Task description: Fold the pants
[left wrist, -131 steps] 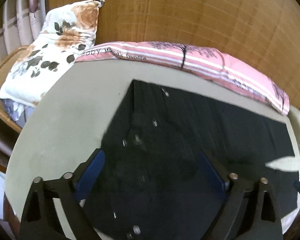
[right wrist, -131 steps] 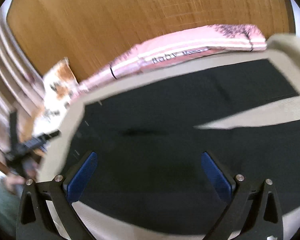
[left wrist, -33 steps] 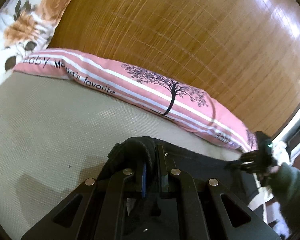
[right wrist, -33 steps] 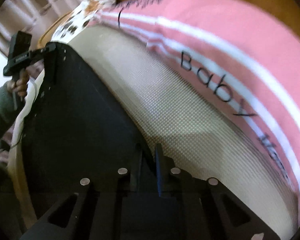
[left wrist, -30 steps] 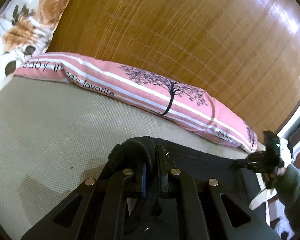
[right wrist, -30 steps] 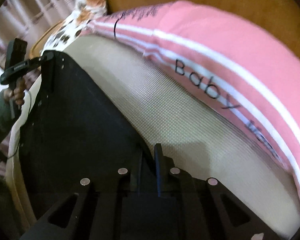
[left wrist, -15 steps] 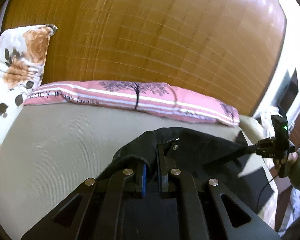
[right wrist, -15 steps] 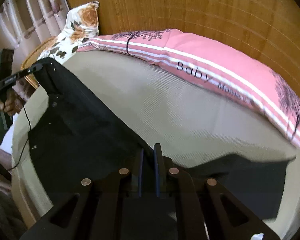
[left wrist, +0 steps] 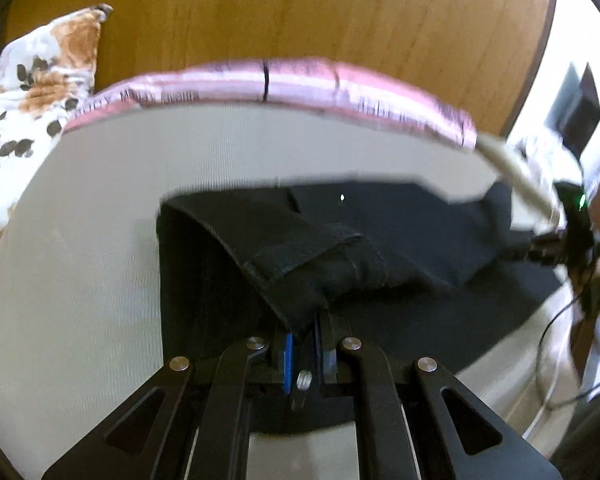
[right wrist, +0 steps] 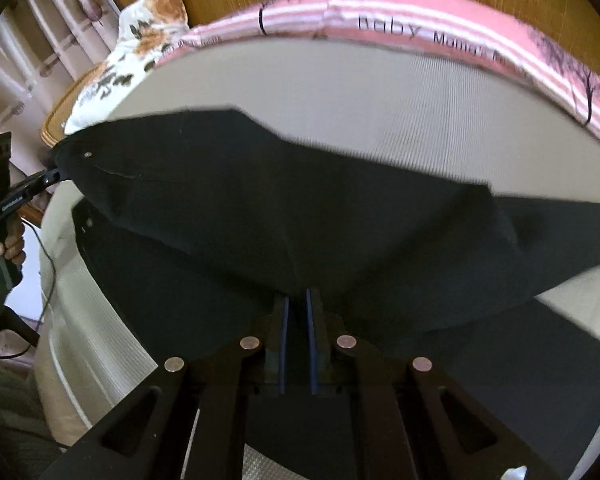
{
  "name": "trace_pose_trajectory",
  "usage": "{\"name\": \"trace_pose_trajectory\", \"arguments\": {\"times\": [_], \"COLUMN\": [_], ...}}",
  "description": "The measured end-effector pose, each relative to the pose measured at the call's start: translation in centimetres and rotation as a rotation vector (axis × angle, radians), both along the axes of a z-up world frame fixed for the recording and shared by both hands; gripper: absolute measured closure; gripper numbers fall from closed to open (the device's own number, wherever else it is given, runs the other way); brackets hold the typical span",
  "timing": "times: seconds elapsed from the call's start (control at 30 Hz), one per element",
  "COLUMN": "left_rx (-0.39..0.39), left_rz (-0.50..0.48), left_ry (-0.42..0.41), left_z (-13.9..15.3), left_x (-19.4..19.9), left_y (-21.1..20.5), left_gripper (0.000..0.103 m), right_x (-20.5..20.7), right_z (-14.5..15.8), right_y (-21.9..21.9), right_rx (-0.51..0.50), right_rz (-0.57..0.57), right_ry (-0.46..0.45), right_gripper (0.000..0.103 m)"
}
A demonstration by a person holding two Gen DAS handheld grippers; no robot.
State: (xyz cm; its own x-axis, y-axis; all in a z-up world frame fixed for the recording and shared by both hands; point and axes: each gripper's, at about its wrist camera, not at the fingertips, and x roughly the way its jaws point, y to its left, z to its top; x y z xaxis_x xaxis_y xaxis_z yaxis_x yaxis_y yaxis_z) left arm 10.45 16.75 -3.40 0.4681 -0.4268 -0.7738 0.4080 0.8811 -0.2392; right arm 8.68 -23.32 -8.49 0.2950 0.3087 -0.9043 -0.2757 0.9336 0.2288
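The black pants (left wrist: 400, 232) lie on a beige mattress (left wrist: 80, 260), partly lifted and doubled over themselves. My left gripper (left wrist: 304, 328) is shut on a thick hemmed edge of the pants, near the waist end. My right gripper (right wrist: 296, 300) is shut on the pants (right wrist: 260, 208) further along, and the cloth hangs stretched between the two grippers. In the right wrist view the left gripper (right wrist: 56, 174) shows at the far left, pinching the corner with a rivet. In the left wrist view the right gripper (left wrist: 540, 246) shows at the far right.
A long pink striped pillow (left wrist: 300, 80) lies along the far edge of the mattress against a wooden headboard (left wrist: 300, 8). A floral pillow (left wrist: 40, 80) stands at the left. Cables (left wrist: 560, 340) hang at the right edge of the bed (right wrist: 84, 360).
Both grippers, still shut on the pants, have carried the held edge back towards me and lower, so one half of the pants now drapes over the other half.
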Motion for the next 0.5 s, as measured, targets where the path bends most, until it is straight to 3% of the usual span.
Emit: {"name": "trace_pose_trajectory", "arguments": {"times": [0.13, 0.3, 0.4, 0.5], "left_rx": [0.098, 0.157, 0.172, 0.158], "left_rz": [-0.012, 0.029, 0.063, 0.122], "left_ry": [0.047, 0.106, 0.136, 0.162], "left_z": [-2.4, -3.4, -3.3, -2.4], "left_x": [-0.3, -0.4, -0.6, -1.5], "left_y": [-0.8, -0.7, -0.1, 0.8], "left_gripper": [0.092, 0.076, 0.071, 0.056], "right_x": [-0.2, -0.4, -0.8, -1.7], "right_z": [-1.4, -2.1, -2.0, -1.2], "right_y": [0.5, 0.9, 0.3, 0.0], "right_rx": [-0.023, -0.017, -0.003, 0.022], "right_rz": [-0.024, -0.074, -0.11, -0.14], "right_ry": [0.016, 0.021, 0.012, 0.0], "right_gripper": [0.097, 0.092, 0.084, 0.073]}}
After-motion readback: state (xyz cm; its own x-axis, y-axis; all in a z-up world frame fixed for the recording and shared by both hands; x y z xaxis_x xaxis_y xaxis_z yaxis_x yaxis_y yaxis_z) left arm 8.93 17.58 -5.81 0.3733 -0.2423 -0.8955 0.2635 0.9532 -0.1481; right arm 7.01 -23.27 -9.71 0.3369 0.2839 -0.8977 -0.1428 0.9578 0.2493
